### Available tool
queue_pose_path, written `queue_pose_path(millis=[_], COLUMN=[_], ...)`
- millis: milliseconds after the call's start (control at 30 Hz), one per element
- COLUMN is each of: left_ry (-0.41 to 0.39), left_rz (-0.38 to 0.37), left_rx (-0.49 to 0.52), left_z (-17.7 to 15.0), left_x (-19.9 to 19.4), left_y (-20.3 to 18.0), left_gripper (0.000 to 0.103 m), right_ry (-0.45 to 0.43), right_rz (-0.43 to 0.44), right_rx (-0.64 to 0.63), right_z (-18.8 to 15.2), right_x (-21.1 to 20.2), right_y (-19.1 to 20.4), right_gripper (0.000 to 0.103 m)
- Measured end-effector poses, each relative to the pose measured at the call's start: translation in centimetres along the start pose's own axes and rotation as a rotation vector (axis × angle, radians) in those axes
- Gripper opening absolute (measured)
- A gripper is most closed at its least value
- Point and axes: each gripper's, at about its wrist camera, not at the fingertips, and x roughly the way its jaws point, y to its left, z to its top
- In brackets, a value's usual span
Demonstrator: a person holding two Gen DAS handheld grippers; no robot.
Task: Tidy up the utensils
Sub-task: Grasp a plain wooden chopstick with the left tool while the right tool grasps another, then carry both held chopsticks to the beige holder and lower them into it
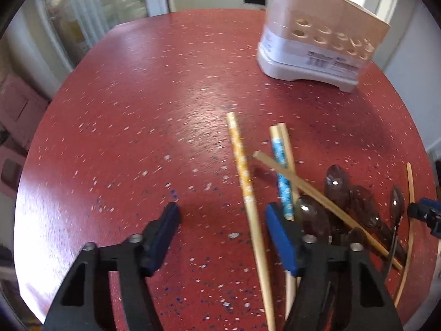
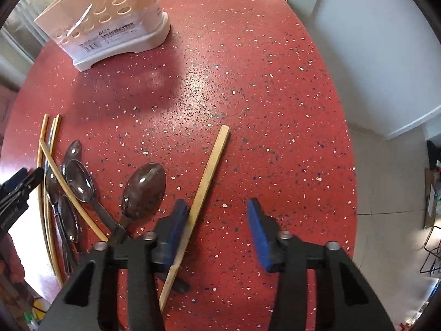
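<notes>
In the left wrist view my left gripper [image 1: 222,213] is open and empty above the red table [image 1: 137,110]. An orange-patterned chopstick [image 1: 244,182] lies between its fingers. A blue-patterned chopstick [image 1: 282,176], plain bamboo chopsticks [image 1: 303,183] and dark spoons [image 1: 337,182] lie in a heap by its right finger. The white utensil holder [image 1: 317,38] with round holes stands far right. In the right wrist view my right gripper [image 2: 216,207] is open and empty. A plain chopstick [image 2: 208,171] lies by its left finger. A large dark spoon [image 2: 144,187] and smaller spoons [image 2: 78,178] lie to the left. The holder [image 2: 110,22] stands far left.
The table's round edge drops to a tiled floor [image 2: 386,193] on the right, with white walls behind. The left gripper's tip [image 2: 19,184] shows at the left edge of the right wrist view; the right gripper's tip [image 1: 424,212] shows at the right edge of the left wrist view.
</notes>
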Motion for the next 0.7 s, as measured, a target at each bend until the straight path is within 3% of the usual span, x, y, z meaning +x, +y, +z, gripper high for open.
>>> queue_pose_path(millis=[133, 200, 300, 433, 700], left_ry=[0.046, 0.047, 0.030, -0.032, -0.213], left_rz=[-0.030, -0.024, -0.006, -0.009, -0.097], left_rx=[0.062, 0.085, 0.084, 0.044, -0.060], left_z=[0.9, 1.2, 1.3, -0.1, -1.7], left_x=[-0.2, -0.3, -0.8, -1.9, -8.0], left_y=[-1.3, -2.0, -2.4, -1.7, 0.8], left_gripper=[0.062, 0.038, 0.036, 0.036, 0.036], right_ry=[0.019, 0.027, 0.022, -0.014, -0.185], right_rz=[0.016, 0.041, 0.062, 0.158, 0.347], right_rx=[-0.025, -0.033, -0.038, -0.024, -0.038], right_z=[0.1, 0.4, 0.5, 0.2, -1.5], right_x=[-0.2, -0.1, -0.2, -0.8, -5.0], right_y=[-0.1, -0.1, -0.7, -1.9, -4.5], right_gripper=[0.019, 0.011, 0.007, 0.007, 0.007])
